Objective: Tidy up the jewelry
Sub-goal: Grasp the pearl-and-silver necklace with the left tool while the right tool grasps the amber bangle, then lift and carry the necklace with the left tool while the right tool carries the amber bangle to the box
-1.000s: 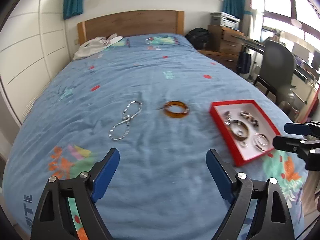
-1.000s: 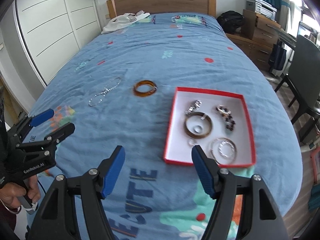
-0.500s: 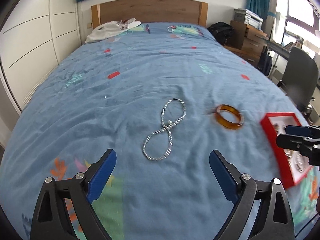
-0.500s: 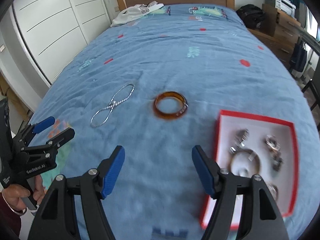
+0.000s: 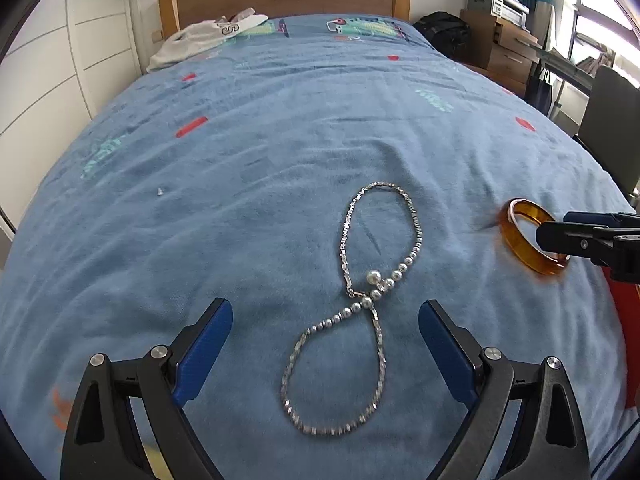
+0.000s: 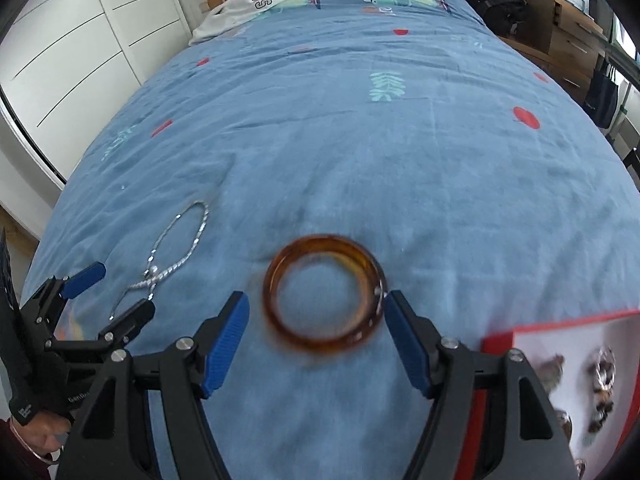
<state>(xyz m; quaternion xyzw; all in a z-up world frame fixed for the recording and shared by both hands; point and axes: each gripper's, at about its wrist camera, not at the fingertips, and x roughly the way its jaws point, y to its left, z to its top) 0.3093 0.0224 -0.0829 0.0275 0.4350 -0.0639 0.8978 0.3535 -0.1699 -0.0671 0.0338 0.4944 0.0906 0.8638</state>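
Moved forward and down over the bed (image 5: pixel 280 152) since a second ago: left gripper (image 5: pixel 325 314) now straddling the necklace (image 5: pixel 360 308), right gripper (image 6: pixel 316 312) bracketing the bangle (image 6: pixel 324 294); box (image 6: pixel 560 332) slid off to the right edge. Both sets of jaws apart, empty, pads clear of the pieces. Necklace: limp figure-eight of fine silver links and small pearls, light, likely to sag and slip; best pinched at the crossing. Bangle: stiff amber ring, glossy, probably slick and brittle; best gripped across the rim. Quilt soft, wrinkled, yielding under pressure.
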